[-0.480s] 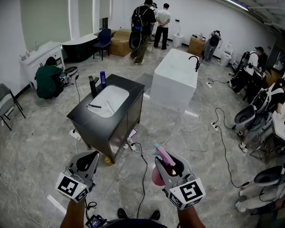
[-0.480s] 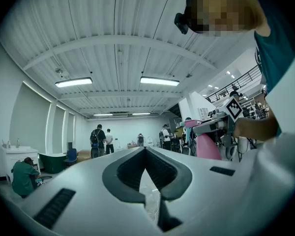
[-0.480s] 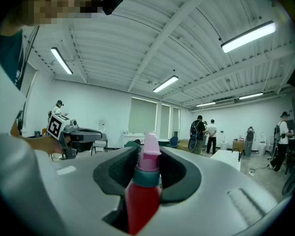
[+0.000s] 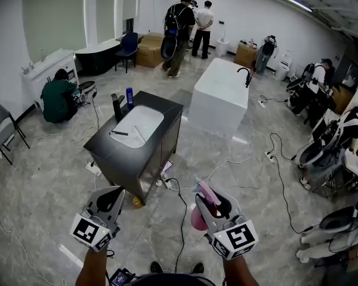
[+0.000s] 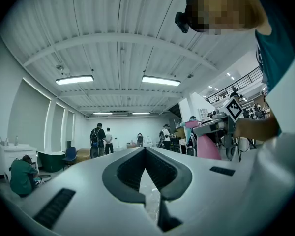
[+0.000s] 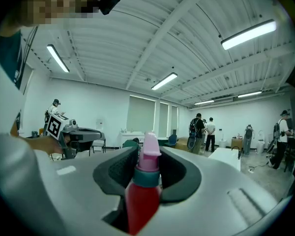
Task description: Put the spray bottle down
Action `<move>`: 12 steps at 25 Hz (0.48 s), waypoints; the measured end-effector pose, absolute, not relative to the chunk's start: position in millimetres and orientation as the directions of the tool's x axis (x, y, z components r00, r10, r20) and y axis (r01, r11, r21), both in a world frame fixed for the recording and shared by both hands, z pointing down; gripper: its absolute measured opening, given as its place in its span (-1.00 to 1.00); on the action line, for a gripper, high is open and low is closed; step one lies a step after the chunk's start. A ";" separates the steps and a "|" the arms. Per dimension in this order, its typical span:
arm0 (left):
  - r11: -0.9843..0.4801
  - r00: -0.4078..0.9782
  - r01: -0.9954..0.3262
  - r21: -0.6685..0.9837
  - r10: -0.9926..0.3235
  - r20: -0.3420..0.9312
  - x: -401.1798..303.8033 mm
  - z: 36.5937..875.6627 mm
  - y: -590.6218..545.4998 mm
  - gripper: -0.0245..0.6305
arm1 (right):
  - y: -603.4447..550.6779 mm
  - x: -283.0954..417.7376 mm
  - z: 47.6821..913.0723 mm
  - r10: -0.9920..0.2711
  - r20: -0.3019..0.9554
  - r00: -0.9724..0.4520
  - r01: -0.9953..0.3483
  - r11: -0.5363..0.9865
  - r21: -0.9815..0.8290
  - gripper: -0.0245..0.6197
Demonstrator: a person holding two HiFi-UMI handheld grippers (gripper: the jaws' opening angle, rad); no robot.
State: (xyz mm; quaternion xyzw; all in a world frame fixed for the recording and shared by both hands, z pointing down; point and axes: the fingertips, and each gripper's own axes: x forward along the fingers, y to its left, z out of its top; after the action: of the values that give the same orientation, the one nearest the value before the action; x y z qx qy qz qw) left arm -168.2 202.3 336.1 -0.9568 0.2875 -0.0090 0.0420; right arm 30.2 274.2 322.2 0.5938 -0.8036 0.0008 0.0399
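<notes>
The spray bottle (image 6: 142, 198) has a red-pink body, a teal collar and a pale pink head. It stands upright between the jaws of my right gripper (image 6: 146, 154), which is shut on it. In the head view the same bottle (image 4: 198, 219) hangs pink below the right gripper (image 4: 210, 202), held above the floor at lower centre right. My left gripper (image 4: 110, 199) is level at lower left, a little apart from the right one. Its jaws meet at the tips in the left gripper view (image 5: 146, 151), with nothing between them.
A dark cabinet (image 4: 116, 159) with a white basin stands ahead on the tiled floor, two bottles at its far edge. Behind it is a white bathtub (image 4: 221, 94). Cables (image 4: 182, 216) run across the floor near my feet. People stand at the back, one crouches at left (image 4: 58, 97), and toilets (image 4: 322, 151) line the right.
The view has shifted very slightly. Both grippers and the bottle keep their places.
</notes>
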 end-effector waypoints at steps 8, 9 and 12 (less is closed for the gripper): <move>-0.833 0.835 -0.549 -0.072 -0.550 -0.009 -165.2 340.5 170.8 -0.91 | 237.7 33.3 324.5 -0.954 0.067 -0.292 -0.954 0.295 0.045 -0.51; -0.833 0.835 -0.549 -0.071 -0.550 -0.008 -160.6 341.4 168.4 -0.91 | 233.9 37.7 324.5 -0.954 0.066 -0.294 -0.954 0.297 0.046 -0.51; -0.826 0.829 -0.559 -0.070 -0.560 -0.007 -145.4 343.4 157.8 -0.91 | 218.4 53.1 326.0 -0.948 0.062 -0.311 -0.949 0.314 0.036 -0.51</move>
State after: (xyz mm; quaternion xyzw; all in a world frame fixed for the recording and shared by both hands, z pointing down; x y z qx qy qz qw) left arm -145.4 157.8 343.4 -0.9556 0.2926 -0.0069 0.0344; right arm 53.1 218.4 326.0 0.5858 -0.8097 0.0035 0.0358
